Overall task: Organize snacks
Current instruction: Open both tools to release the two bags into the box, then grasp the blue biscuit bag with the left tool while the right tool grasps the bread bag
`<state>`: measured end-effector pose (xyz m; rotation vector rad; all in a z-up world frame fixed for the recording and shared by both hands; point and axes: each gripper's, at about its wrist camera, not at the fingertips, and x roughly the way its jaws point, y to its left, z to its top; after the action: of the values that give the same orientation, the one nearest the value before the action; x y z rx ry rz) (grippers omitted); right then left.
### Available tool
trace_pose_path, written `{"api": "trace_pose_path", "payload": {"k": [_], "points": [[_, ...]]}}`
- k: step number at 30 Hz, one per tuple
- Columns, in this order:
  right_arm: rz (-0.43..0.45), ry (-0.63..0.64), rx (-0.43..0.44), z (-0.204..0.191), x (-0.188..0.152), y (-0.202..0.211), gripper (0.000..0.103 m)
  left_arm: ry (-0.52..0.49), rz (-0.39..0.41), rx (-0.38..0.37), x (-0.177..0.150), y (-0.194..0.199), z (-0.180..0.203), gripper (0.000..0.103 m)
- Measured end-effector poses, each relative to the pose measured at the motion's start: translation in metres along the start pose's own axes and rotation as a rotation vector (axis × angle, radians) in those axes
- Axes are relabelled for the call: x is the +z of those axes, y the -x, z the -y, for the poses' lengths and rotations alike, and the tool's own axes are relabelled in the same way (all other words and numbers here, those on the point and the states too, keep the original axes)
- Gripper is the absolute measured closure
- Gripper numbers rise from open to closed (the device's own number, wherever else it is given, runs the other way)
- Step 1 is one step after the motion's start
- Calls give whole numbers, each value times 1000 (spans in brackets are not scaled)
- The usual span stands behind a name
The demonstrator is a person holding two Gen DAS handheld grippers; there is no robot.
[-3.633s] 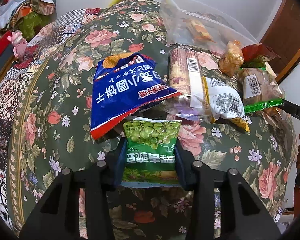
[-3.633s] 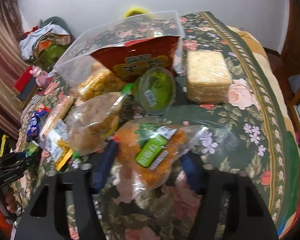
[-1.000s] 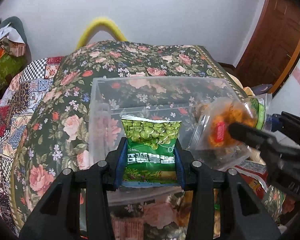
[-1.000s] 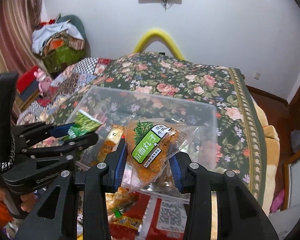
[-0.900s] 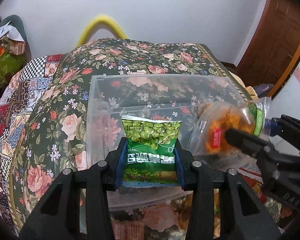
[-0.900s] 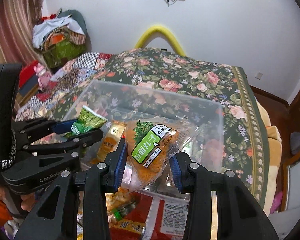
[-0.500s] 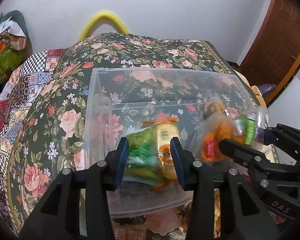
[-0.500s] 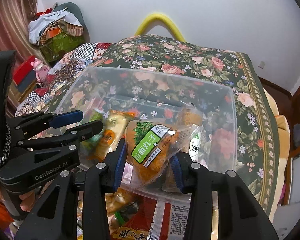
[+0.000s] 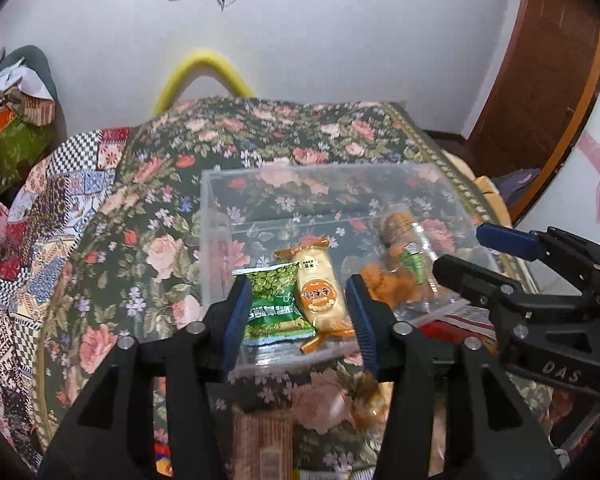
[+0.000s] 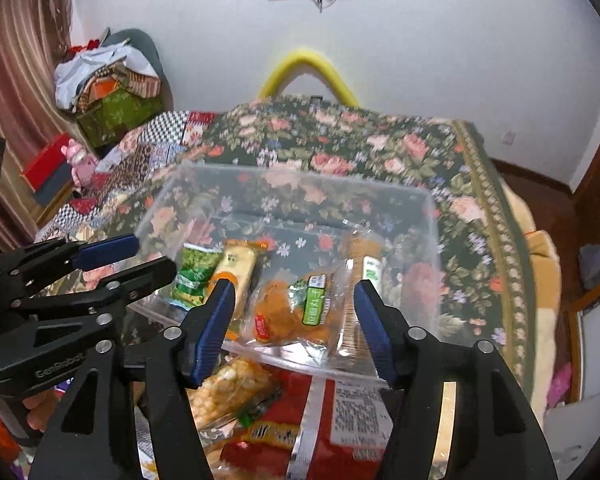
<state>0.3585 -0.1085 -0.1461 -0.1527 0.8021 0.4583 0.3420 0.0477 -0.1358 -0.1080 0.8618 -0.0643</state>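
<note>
On the floral cloth (image 9: 148, 216), the pea packet (image 9: 274, 304) lies boxed below the parted left gripper (image 9: 298, 316).

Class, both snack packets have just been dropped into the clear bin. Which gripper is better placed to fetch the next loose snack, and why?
Probably the right gripper: its jaws have just been opening and stand empty, and the popcorn bag and red packet lie directly below it outside the clear bin. Under the left gripper, fewer snacks show.

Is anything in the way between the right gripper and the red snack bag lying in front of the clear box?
Nothing visible blocks it. The right gripper is open over the clear box, its jaws having just opened to let go of the orange snack bag. The red snack bag lies just below, in front of the box, uncovered on top.
</note>
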Motion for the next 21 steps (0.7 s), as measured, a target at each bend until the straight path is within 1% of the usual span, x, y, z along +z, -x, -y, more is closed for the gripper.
{"api": "trace_pose_path", "payload": {"k": [6,8,10,11,12,15,18,21], "points": [[93,16,-26,-13,-1,44,36,-7,64,1,-8,52,-5,46],[116,22,-28,-18,-4,57,32,-12,83,4,-13,70,-7,44],[141,34,-31,-25,-8,72,32,-18,97,6,-19,86,-9,42],[132,45,-29,-28,-10,77,31,-21,103,6,-22,91,-10,41],[146,55,-37,-33,-13,84,31,-26,109,7,-26,99,-12,40],[169,70,-51,-43,-22,95,25,-43,121,19,-39,117,-16,36],[180,78,-59,-51,-32,102,24,-61,124,35,-54,128,-22,33],[183,71,-63,-56,-44,104,23,-64,114,50,-71,137,-29,27]]}}
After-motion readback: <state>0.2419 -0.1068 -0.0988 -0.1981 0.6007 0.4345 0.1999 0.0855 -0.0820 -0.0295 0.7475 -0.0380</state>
